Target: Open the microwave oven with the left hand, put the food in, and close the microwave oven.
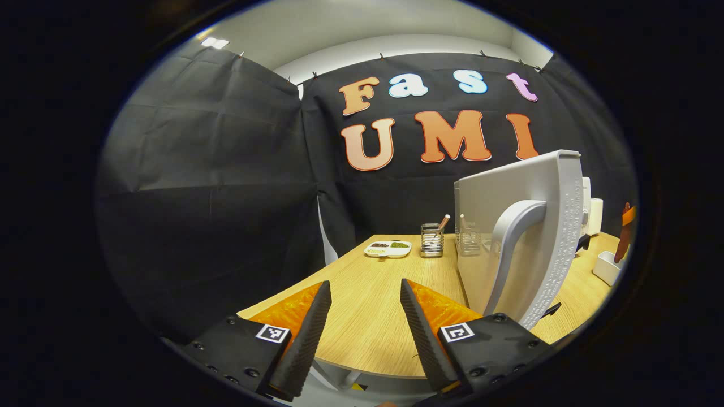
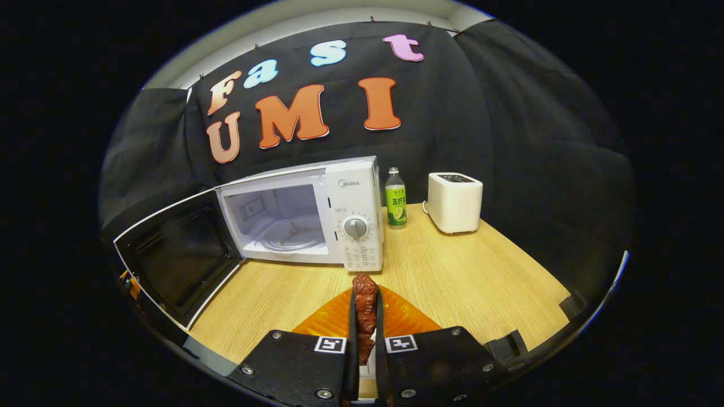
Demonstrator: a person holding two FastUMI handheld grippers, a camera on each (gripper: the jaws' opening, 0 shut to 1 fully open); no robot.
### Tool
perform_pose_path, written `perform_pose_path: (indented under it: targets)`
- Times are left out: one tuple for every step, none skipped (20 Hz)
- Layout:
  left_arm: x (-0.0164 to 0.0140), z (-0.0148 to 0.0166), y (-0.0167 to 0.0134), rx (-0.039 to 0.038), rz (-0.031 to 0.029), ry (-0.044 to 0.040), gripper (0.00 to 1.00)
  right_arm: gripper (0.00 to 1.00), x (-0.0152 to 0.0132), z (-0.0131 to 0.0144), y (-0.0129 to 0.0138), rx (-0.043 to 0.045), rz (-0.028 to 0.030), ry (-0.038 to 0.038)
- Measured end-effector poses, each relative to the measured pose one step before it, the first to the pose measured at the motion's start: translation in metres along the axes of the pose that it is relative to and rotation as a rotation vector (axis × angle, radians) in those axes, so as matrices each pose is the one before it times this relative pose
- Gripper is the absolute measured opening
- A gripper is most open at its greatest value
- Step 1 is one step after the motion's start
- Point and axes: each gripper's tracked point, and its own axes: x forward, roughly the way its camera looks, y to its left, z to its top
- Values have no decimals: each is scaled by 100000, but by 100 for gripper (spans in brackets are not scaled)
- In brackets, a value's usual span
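Reddish-brown food (image 2: 365, 314) sits pinched in the right gripper (image 2: 365, 339) at bottom centre. Beyond, left of centre, the microwave oven (image 2: 300, 212) stands with its door (image 2: 175, 260) swung wide. Left gripper (image 1: 362, 322), fingers apart, holds nothing. Best approach: carry the food level, straight onto the turntable (image 2: 291, 240).

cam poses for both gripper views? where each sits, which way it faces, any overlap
Left gripper view: rides the open left gripper, beside the microwave door's outer face and handle, facing along the table to a divided dish and utensil holder.
Right gripper view: rides the right gripper, shut on the meat piece, facing the open microwave, bottle, toaster.
Shared: door, table.
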Motion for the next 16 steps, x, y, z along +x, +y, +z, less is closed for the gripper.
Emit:
perform_pose_path:
  targets:
    - [52,45,-65,-1012,-416,72,79,11,-28,657,585,-703,434,-1683]
    - [104,-28,-230,-726,-847,30,79,11,146,792,640,-687,254,-1681]
    - [23,40,-51,3,-318,-174,82,11,207,506,712,-703,541,-1185]
    - [119,34,94,488,-232,-346,82,11,245,627,759,-257,768,-1197]
    - [138,214,113,413,233,-164,82,11,416,585,858,-123,837,-826]
    - [81,124,224,40,134,-242,79,11,512,522,902,95,927,-877]
    - [90,59,131,-488,-106,-43,79,11,569,431,778,436,759,-792]
    - [-49,66,143,-586,-7,-107,82,11,637,472,886,584,1072,-967]
    - [45,146,138,-483,-42,-102,79,11,725,326,821,1093,742,-696]
    - [72,50,174,-53,369,-335,82,11,606,5,800,1076,935,-161]
    - [53,137,293,-76,549,-267,79,11,780,187,839,1072,801,-520]
    - [-216,-81,176,-17,110,-105,79,11,757,132,653,1043,476,-354]
    - [15,219,121,-219,-33,-3,79,11,835,131,494,1754,400,-519]
    - [33,28,168,61,23,51,79,11,764,-28,555,2131,525,-24]
    - [83,38,141,119,201,91,79,11,780,-5,506,2730,577,-466]
    - [121,80,178,294,315,-52,82,11,882,126,400,3189,179,-597]
